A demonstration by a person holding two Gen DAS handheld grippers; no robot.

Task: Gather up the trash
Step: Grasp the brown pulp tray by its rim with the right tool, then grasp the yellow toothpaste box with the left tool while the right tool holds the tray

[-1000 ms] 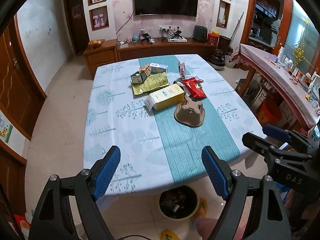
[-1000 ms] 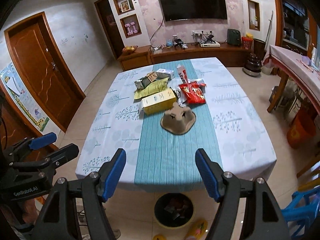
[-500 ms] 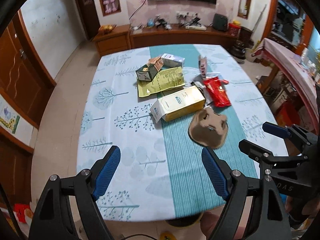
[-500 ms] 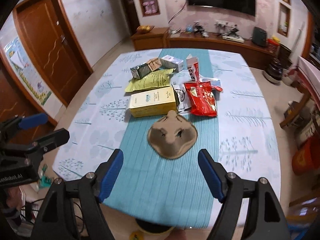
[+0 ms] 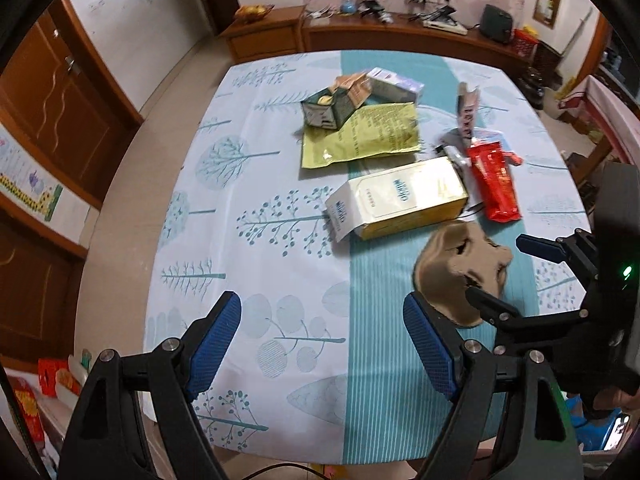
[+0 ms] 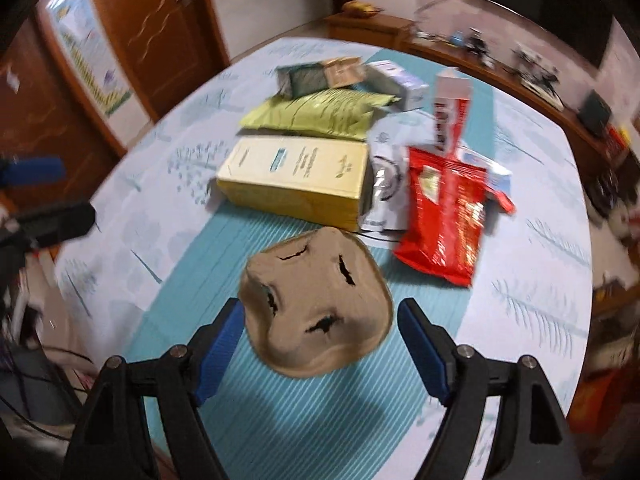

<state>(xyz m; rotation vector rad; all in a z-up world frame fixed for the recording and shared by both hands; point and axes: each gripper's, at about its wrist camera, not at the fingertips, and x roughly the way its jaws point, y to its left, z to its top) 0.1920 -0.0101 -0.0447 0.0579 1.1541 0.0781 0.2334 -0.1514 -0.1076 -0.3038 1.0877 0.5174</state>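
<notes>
Target looks like the brown pulp cup carrier, lying upside down on the teal runner, nearest item in the trash pile. Right gripper is jaws wide apart, empty, with the carrier sitting right between the blue pads, left pad about at its rim; contact can't be confirmed, frame is motion-blurred. Carrier is roughly round, no real long axis, so approach angle shouldn't matter much; a rim pinch is probably the easier grab.

Left gripper also jaws apart, empty, over bare tablecloth at the near-left; carrier is off to its right. Right hand is clearly the closer one.

Behind the carrier: yellow carton, red snack bag, green pouch, small boxes at the far end.

Left view shows the right gripper's fingers flanking the carrier from the side, plus full table layout. Right view gives the pad-to-rim alignment. No bin visible in either.
</notes>
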